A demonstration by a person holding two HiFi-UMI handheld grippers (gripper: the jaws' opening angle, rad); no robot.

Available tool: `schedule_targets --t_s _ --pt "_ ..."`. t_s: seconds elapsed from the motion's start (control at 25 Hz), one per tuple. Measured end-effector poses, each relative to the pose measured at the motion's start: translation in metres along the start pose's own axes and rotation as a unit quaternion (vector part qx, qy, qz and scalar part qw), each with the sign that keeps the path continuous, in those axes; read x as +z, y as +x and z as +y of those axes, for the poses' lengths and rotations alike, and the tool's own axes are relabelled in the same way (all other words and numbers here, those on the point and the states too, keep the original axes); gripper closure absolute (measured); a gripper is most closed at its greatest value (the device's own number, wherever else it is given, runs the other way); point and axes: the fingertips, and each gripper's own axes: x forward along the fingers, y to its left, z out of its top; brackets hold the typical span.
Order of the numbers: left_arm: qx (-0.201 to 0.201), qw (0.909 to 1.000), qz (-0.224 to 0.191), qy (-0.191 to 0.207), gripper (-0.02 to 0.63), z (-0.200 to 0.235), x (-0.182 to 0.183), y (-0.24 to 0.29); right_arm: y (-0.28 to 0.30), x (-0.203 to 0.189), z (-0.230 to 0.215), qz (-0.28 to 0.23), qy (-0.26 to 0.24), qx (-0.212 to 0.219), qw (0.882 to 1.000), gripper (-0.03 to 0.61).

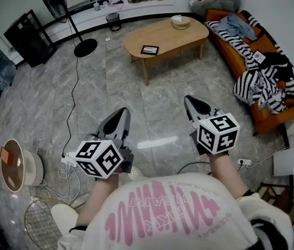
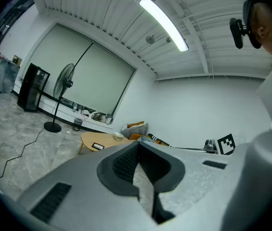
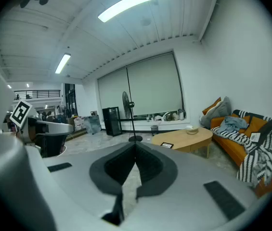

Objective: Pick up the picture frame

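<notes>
1 picture frame [image 1: 149,50] is noted lying flat on the wooden coffee table [image 1: 170,35], toward its left end, well apart from both grippers. What the frame shows is too small to be made out. 1 bowl [image 1: 180,21] stands at the table's far edge; its contents cannot be told. 1 orange sofa [image 1: 229,48] to the right is largely hidden under striped cloths [image 1: 264,85]. 2 grippers are held over the tiled floor: on the left gripper [image 1: 119,113] and the right gripper [image 1: 191,102] the jaws are closed together, with nothing between them.
</notes>
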Motion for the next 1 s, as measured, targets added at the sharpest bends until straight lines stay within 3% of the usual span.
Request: schedule_targets --t_s 0.64,0.8,1.0 --pt "-0.029 0.9992 -0.013 0.026 0.611 0.089 0.068 -0.005 0.058 0.032 0.030 -0.038 0.023 -0.050 0.998 0.574" --pt "-0.012 0.9993 -0.026 0.025 0.609 0.127 0.076 -0.021 0.068 0.020 0.022 -0.034 0.042 -0.070 0.996 0.574" --pt "0.032 0.9985 -0.043 0.006 0.610 0.179 0.089 -0.050 0.097 0.018 0.036 -0.014 0.029 -0.066 0.997 0.574"
